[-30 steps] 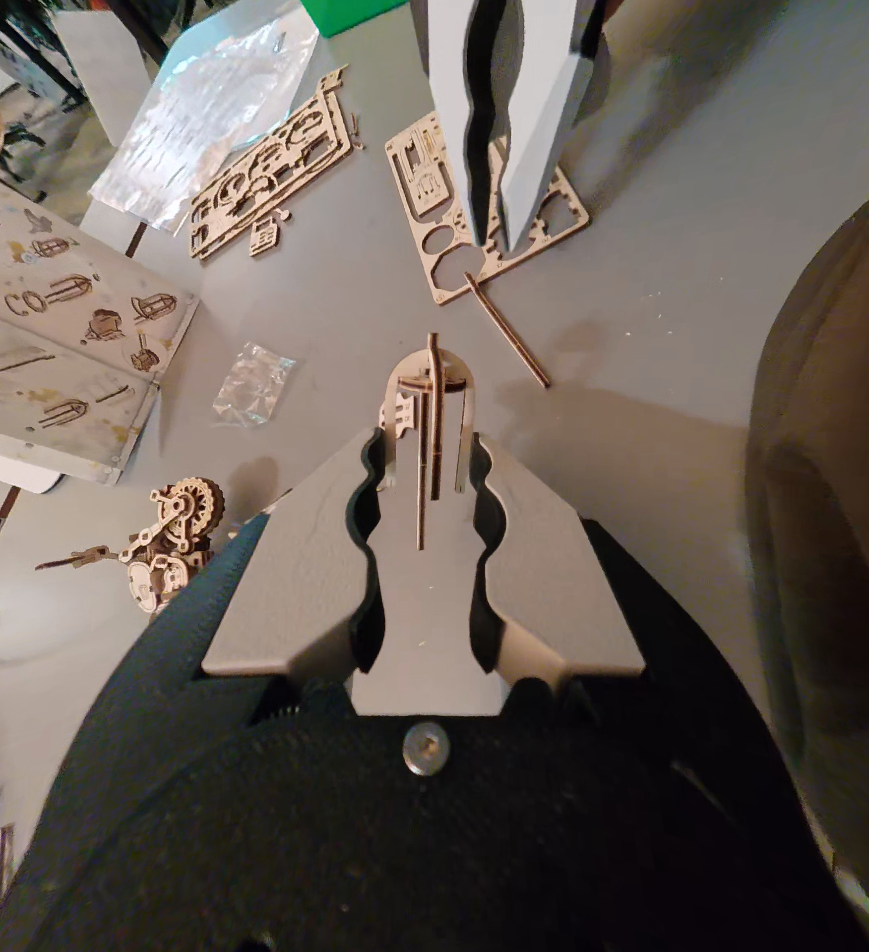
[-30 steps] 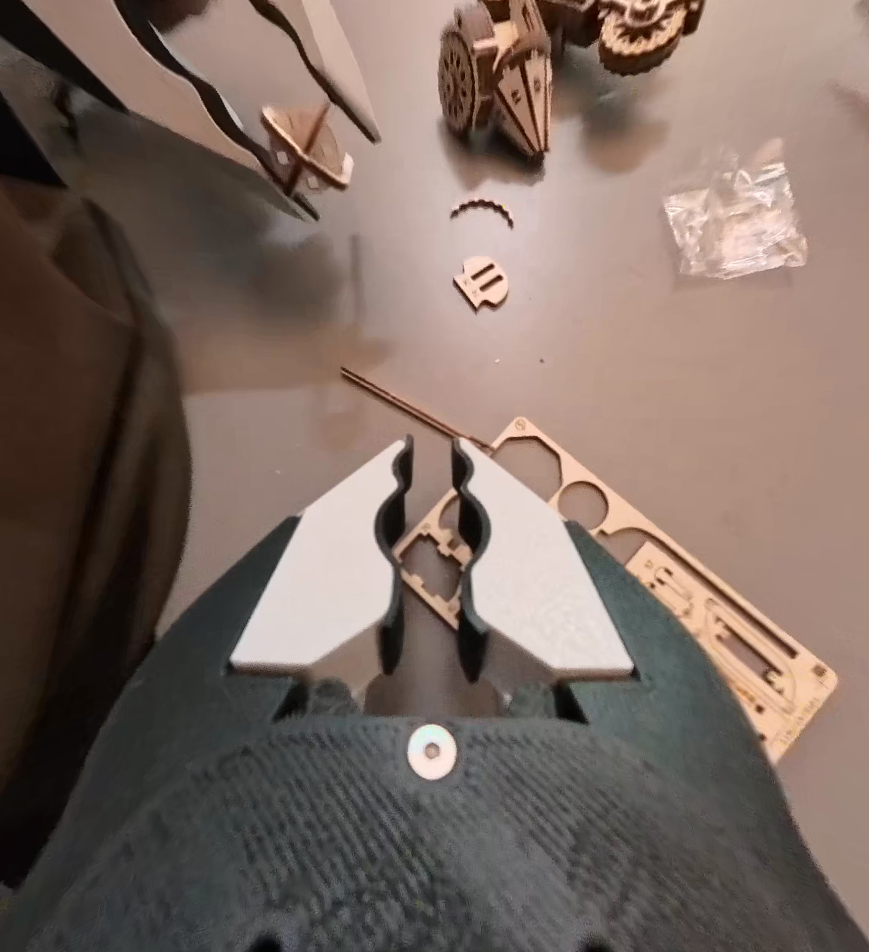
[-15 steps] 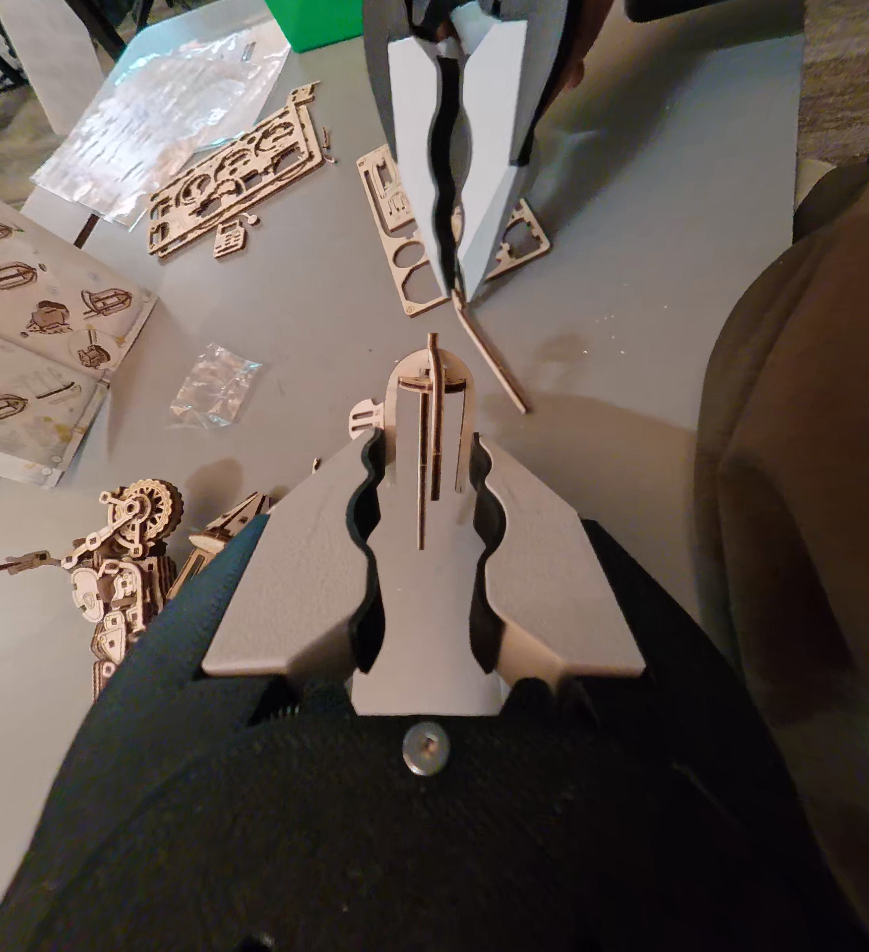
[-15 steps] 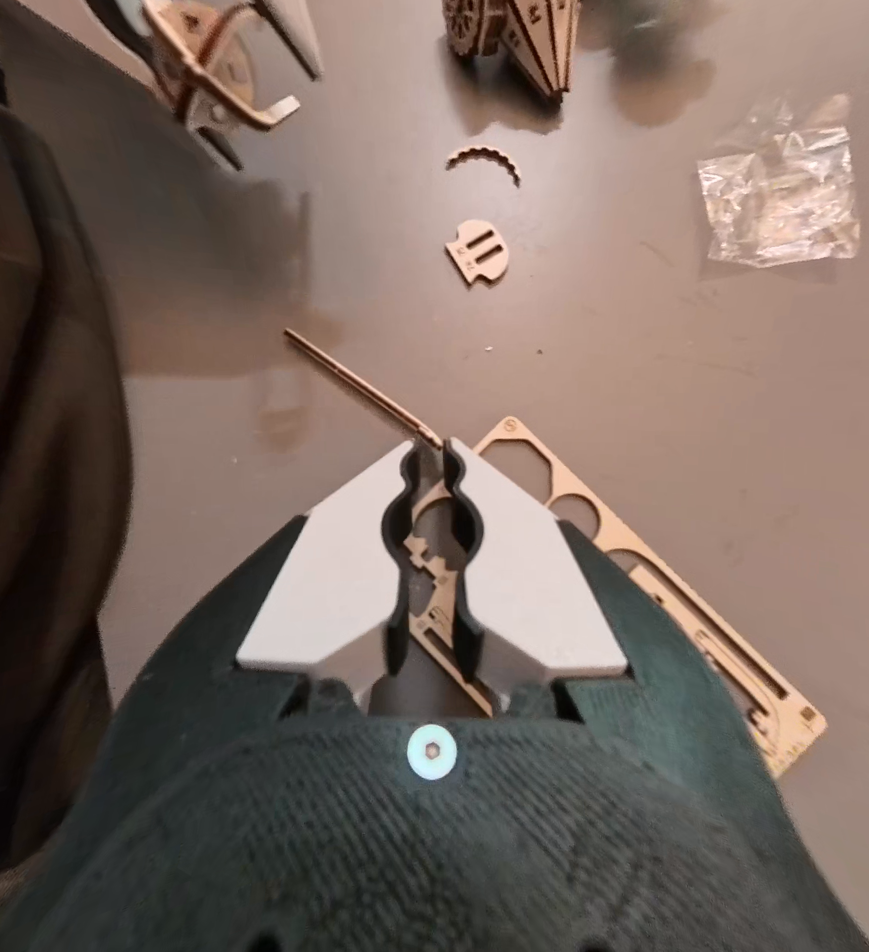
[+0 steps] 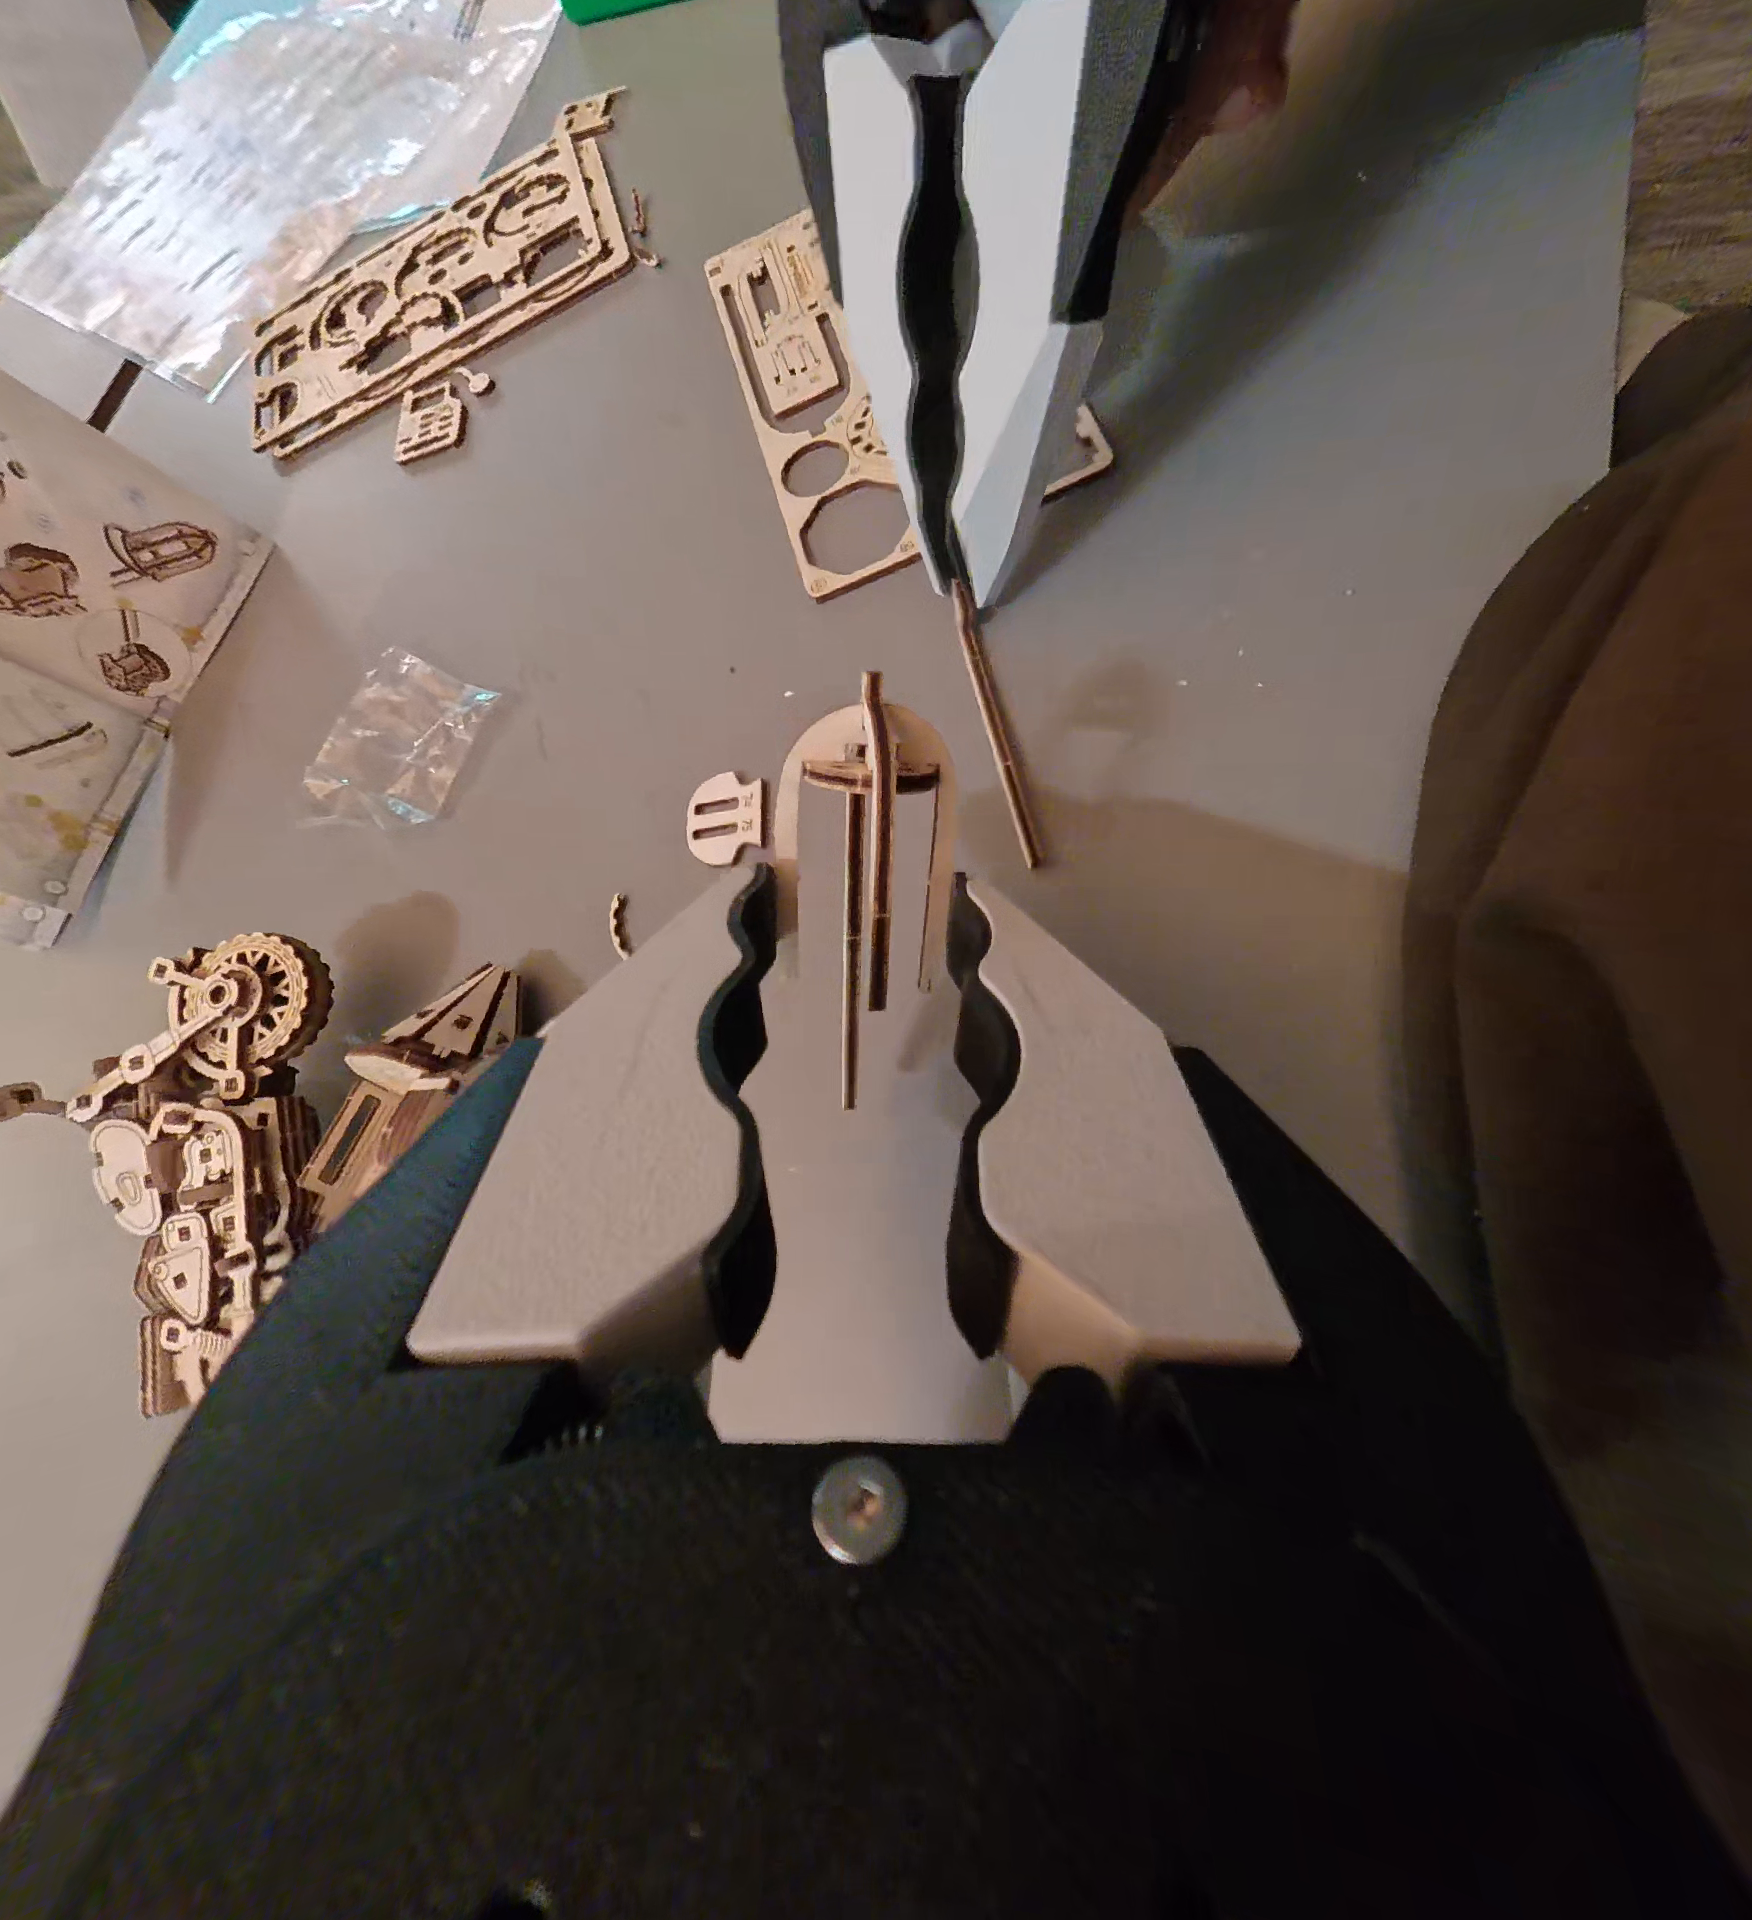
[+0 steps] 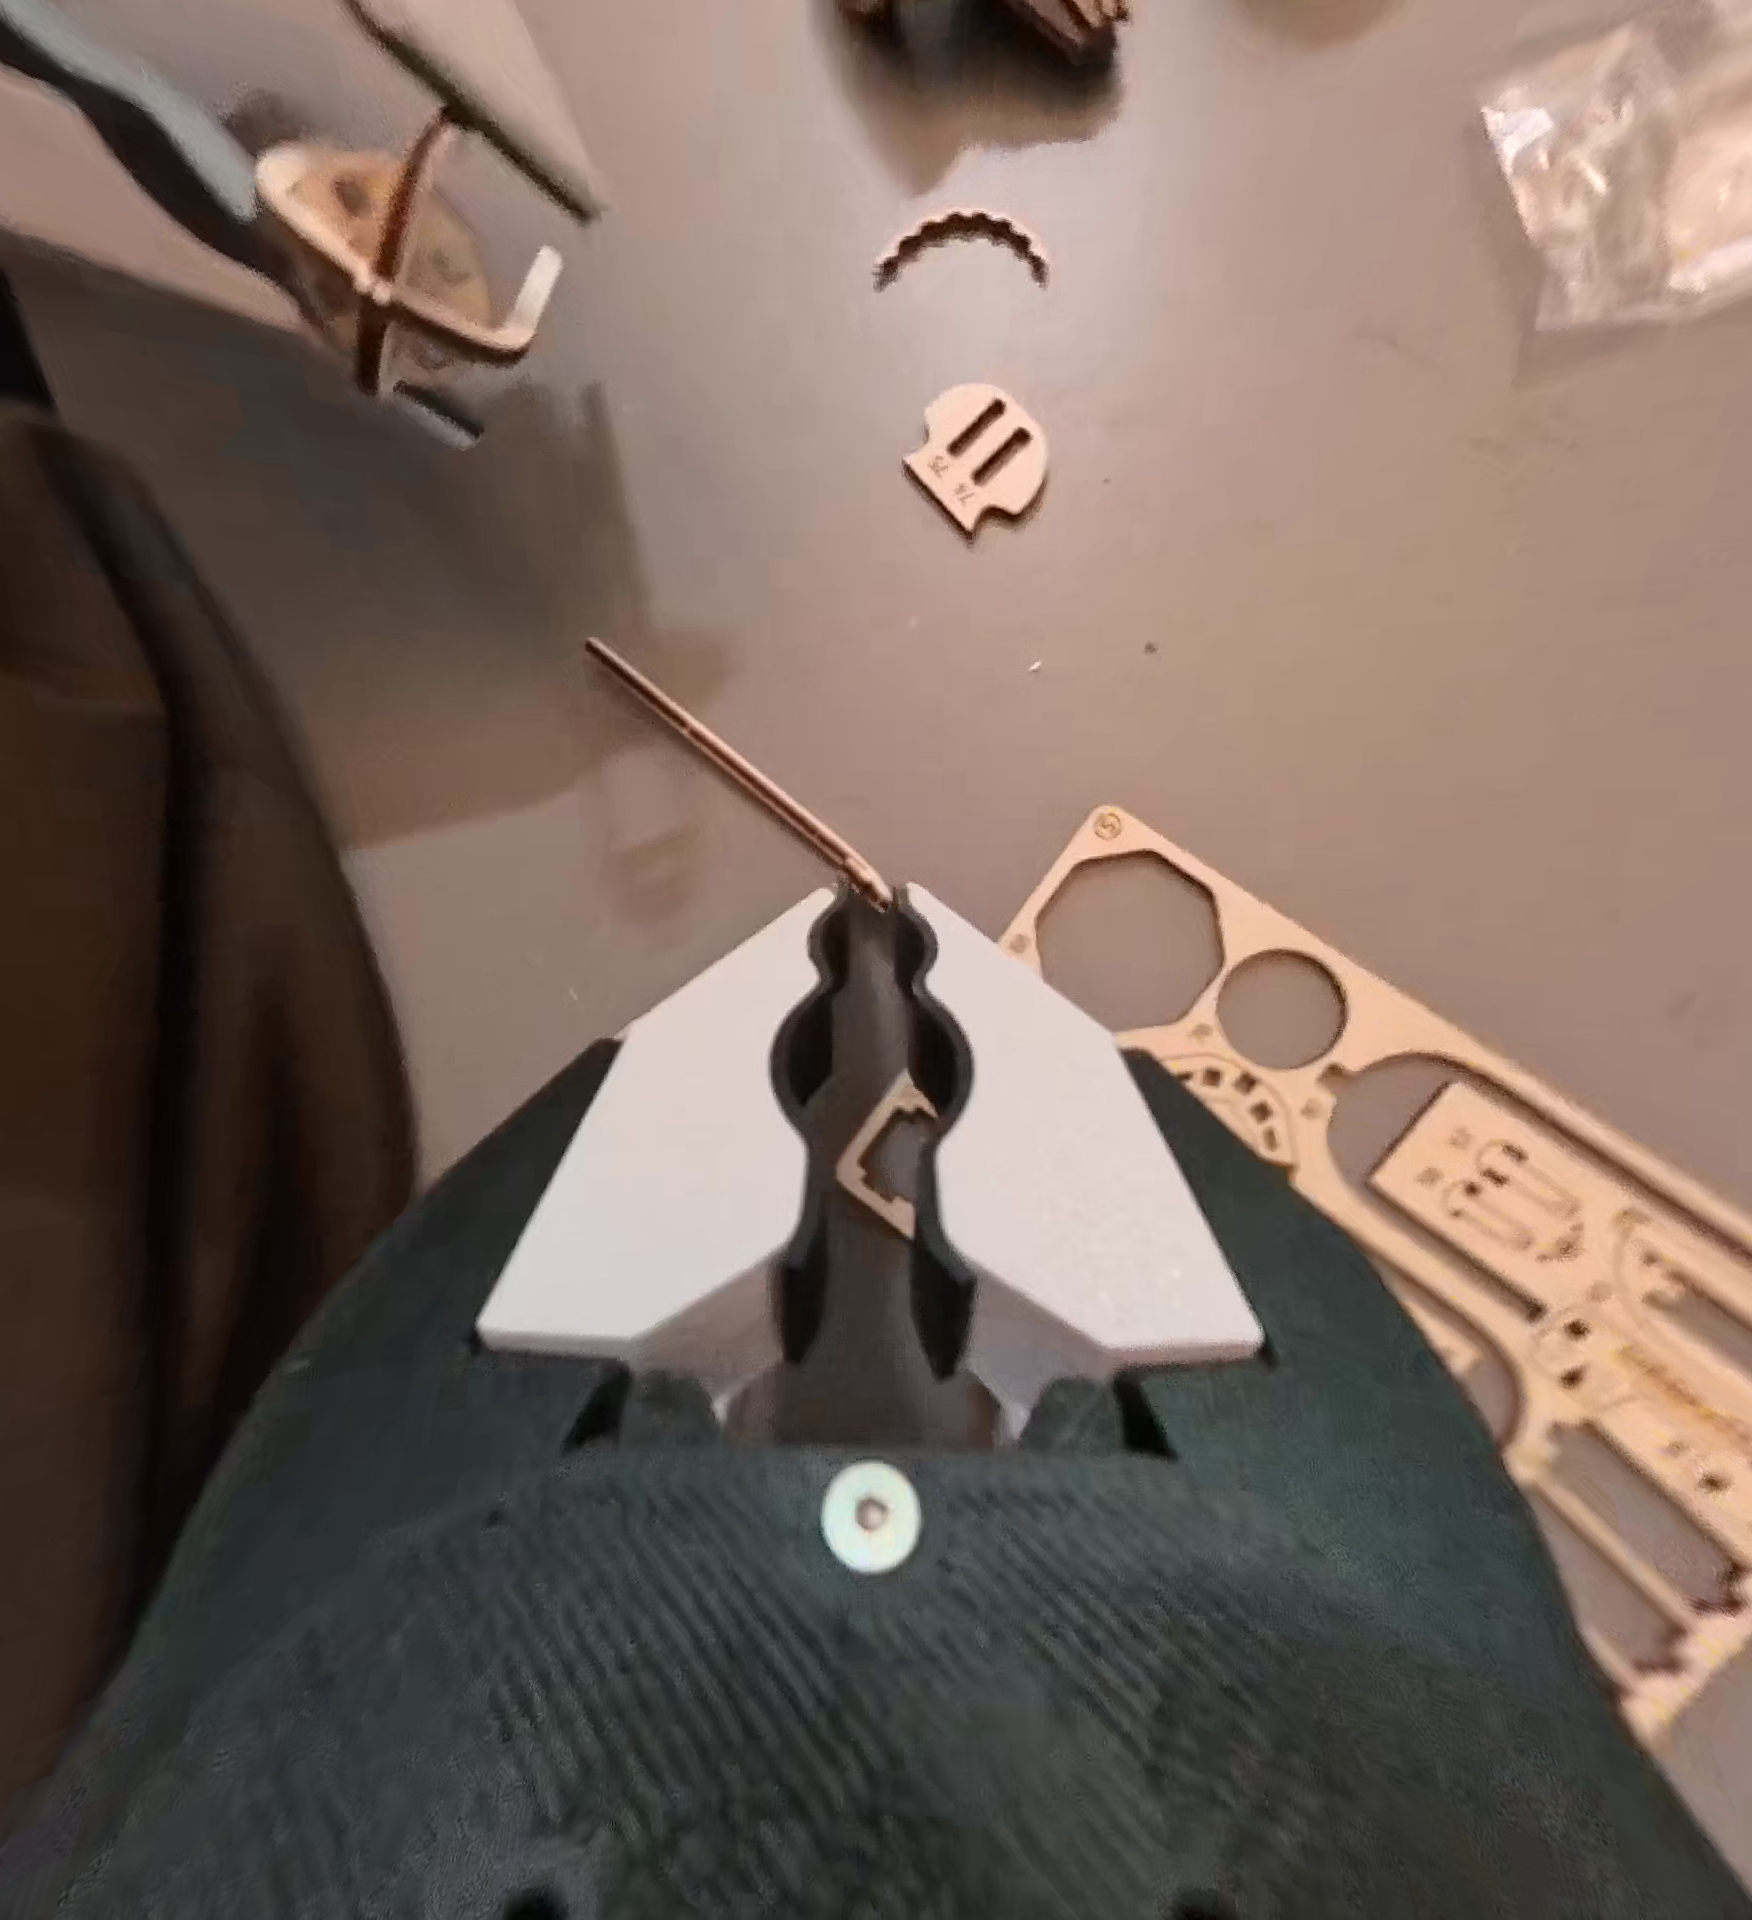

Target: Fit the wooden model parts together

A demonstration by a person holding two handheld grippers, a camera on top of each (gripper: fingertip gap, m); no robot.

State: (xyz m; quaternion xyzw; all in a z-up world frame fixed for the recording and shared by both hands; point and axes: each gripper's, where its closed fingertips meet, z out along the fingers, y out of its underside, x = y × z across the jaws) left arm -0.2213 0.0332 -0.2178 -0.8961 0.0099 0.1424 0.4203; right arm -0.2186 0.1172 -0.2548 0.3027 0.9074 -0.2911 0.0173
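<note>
Your right gripper point(image 6: 867, 899) pinched the thin wooden rod's point(image 6: 726, 764) near end; your left gripper point(image 5: 861, 894) gripped the arched wooden subassembly point(image 5: 867, 821). Lifting squarely looked wise, to avoid pivoting.

Clutter around the edge of a grey work table

A grey table point(image 5: 560, 623) holds a small crumpled clear plastic bag point(image 5: 396, 740), lying flat near the middle left. Further back, a large sheet of clear plastic wrap point(image 5: 269, 135) hangs over the table's far left corner, with a green object point(image 5: 623, 8) just beyond it (only its edge shows). An open printed booklet with line drawings point(image 5: 51, 644) lies at the left edge. A brown fabric sleeve point(image 5: 1630, 987) fills the right side.
</note>
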